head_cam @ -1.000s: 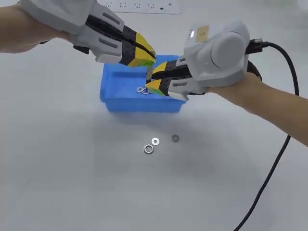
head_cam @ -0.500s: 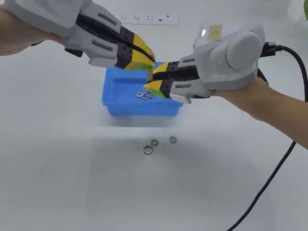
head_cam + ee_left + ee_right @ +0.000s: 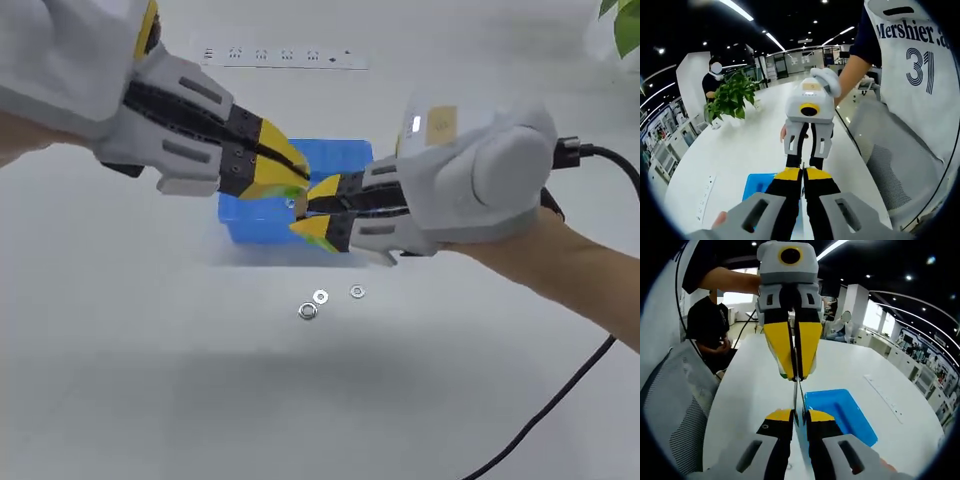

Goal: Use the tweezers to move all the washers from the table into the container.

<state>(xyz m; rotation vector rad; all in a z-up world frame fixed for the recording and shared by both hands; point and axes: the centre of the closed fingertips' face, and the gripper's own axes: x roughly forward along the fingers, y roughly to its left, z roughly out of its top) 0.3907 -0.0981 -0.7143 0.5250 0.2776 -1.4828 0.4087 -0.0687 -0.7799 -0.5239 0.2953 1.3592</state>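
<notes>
Over blue bin [image 3: 345, 160], part-hiding it, L gripper [image 3: 298, 180] & R gripper [image 3: 305, 208] nip tweezers [image 3: 796, 390].

Premises: a large open-plan office or laboratory hall. The evidence is placed relative to the long white table [image 3: 755, 150]. A flat white multi-socket power strip [image 3: 285, 57] lies on it near one edge, and a leafy green potted plant [image 3: 730, 100] stands on it. A grey mesh-backed office chair [image 3: 675, 405] sits just beside it. Above it, a dark ceiling carries long white strip lights [image 3: 740, 10] and small recessed spots. Beyond it stand further white workstations [image 3: 925, 375], and a seated person in black [image 3: 707, 335] is near it.
</notes>
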